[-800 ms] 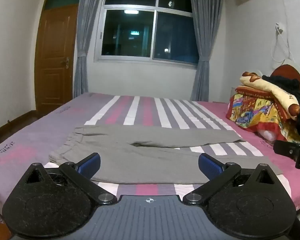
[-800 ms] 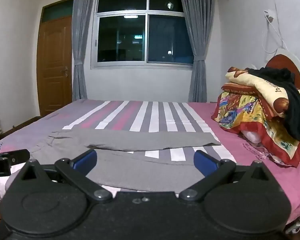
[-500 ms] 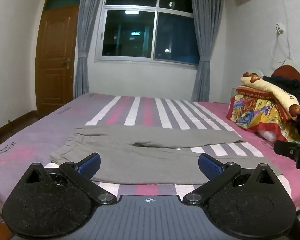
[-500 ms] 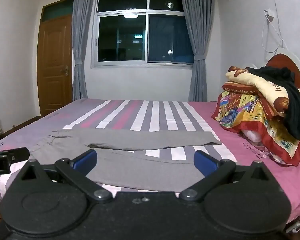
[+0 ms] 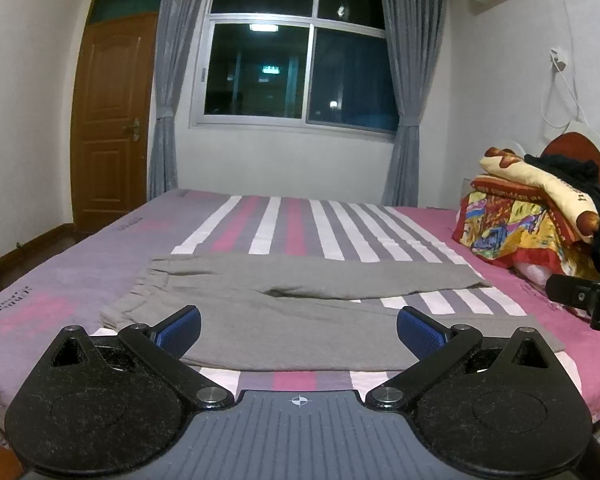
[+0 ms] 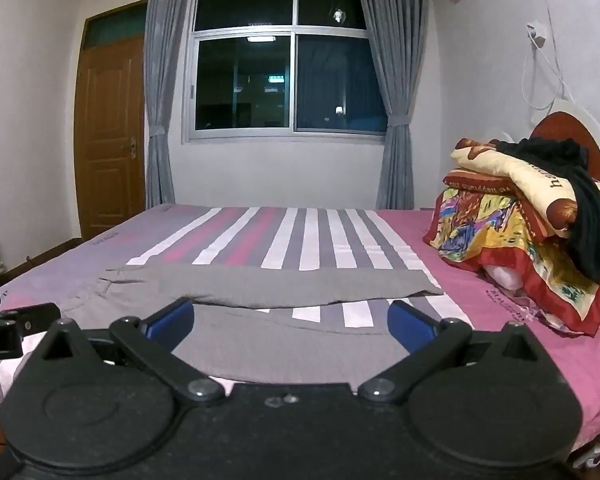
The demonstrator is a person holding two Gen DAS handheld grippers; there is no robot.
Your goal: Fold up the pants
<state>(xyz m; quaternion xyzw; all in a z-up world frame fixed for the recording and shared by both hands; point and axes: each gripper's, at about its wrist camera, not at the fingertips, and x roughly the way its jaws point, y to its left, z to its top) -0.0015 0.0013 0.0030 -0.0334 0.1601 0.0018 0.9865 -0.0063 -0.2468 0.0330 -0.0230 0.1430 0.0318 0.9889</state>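
Note:
Grey pants (image 5: 300,304) lie flat on the striped bed, waistband to the left, two legs reaching right with a gap between them. They also show in the right wrist view (image 6: 260,312). My left gripper (image 5: 299,330) is open and empty, held above the near edge of the pants. My right gripper (image 6: 291,326) is open and empty, held above the near leg. The right gripper's tip shows at the right edge of the left wrist view (image 5: 580,294). The left gripper's tip shows at the left edge of the right wrist view (image 6: 16,326).
The bed (image 5: 292,220) has a pink, grey and white striped sheet. A pile of colourful blankets with a black garment (image 6: 540,232) sits at the right by the headboard. A window with grey curtains and a brown door (image 5: 108,120) stand beyond the bed.
Both grippers have risen very slightly; the view barely shifts. The pants have not moved and both grippers stay open.

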